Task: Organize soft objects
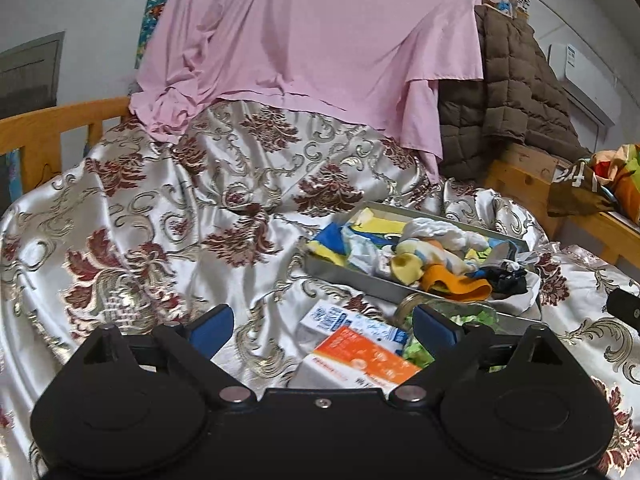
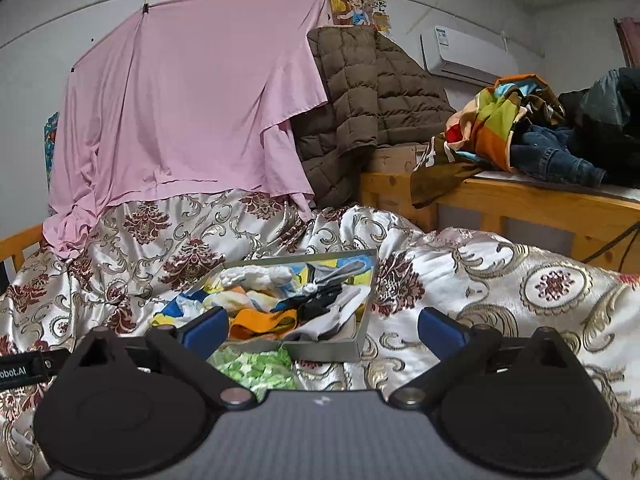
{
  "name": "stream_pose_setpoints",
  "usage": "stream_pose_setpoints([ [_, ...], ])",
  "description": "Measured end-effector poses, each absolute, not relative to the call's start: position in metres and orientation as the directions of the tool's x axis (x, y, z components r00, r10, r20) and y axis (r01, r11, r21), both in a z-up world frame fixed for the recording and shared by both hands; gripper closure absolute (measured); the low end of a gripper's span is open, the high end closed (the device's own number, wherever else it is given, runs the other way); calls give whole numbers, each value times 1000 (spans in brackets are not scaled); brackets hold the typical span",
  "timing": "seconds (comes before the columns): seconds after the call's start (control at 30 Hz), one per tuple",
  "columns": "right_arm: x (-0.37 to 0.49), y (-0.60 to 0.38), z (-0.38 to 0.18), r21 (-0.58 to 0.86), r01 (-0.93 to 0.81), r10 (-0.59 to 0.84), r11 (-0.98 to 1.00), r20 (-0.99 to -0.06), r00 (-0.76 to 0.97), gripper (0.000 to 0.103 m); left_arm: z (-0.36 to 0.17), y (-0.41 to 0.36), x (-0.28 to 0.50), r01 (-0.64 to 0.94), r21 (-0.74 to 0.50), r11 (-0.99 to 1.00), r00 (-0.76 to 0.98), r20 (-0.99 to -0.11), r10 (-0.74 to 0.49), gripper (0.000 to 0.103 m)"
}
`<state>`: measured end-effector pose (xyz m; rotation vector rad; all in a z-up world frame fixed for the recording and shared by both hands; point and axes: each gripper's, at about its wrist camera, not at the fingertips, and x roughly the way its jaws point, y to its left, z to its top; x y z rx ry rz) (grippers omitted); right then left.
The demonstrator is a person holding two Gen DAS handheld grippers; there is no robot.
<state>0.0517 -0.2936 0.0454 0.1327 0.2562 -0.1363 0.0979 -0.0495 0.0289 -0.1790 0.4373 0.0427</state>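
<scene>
A grey tray (image 1: 352, 274) is sitting on the bed's satin cover (image 1: 160, 200), brimming with socks and small cloths (image 1: 436, 258). Both the left tool (image 1: 322, 326) and right tool (image 2: 323, 328) are hovering wide, gripping nothing.

A pink sheet (image 2: 188, 104) hangs from a line beside a brown quilted coat (image 2: 372, 96); an air conditioner (image 2: 464, 54) sits on the wall.

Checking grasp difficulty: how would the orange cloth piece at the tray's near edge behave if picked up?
The orange cloth looks thin and curled, so likely floppy and light. It drapes over the tray's rim among other fabrics, so it may drag neighbours along.
</scene>
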Motion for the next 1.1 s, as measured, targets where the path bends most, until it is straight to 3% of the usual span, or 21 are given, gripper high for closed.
stream_pose_setpoints([
  [0.27, 37, -275, 39, 120, 179, -142, 976, -271, 952, 0, 23, -27, 70, -77, -137, 988, 919, -394, 17, 5],
  [1.1, 5, -234, 17, 58, 162, -139, 985, -293, 946, 0, 0, -30, 59, -43, -123, 991, 911, -411, -12, 3],
])
